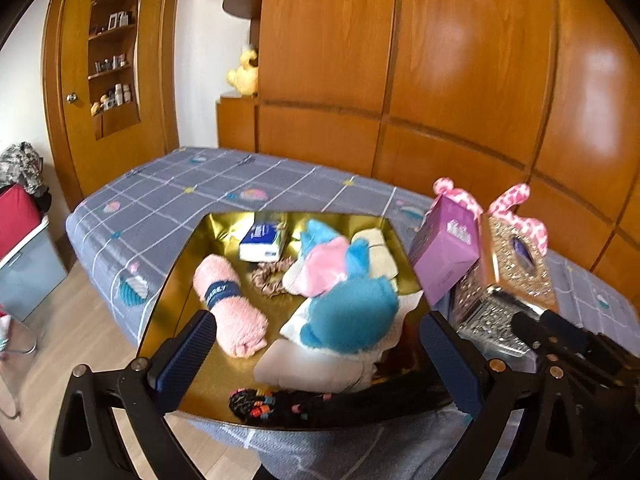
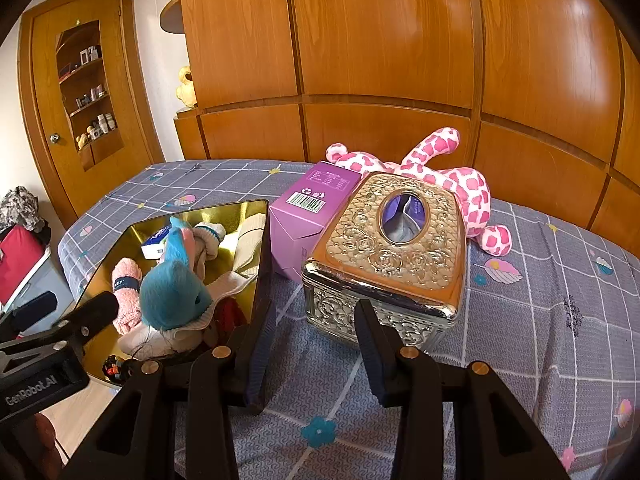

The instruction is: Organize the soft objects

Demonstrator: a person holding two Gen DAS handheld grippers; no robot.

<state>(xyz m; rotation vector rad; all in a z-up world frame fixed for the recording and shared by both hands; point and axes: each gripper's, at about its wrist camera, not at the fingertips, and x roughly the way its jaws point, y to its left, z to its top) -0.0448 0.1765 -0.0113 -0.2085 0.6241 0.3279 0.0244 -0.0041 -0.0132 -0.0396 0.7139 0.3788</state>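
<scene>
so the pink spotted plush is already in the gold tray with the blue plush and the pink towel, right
Not quite. The pink spotted plush still lies on the bed, behind the tissue box, as the right wrist view shows. The blue plush and pink towel are in the gold tray.

our left tool (image 1: 320,356) and right tool (image 2: 316,352) are black frames with brass-coloured rivets and ribbed dark-blue fingers (image 1: 188,350); one housing reads "genrobot.ai" in white.

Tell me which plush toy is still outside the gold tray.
The pink-spotted plush, lying on the bed behind the tissue box. The blue plush is already in the gold tray.
</scene>
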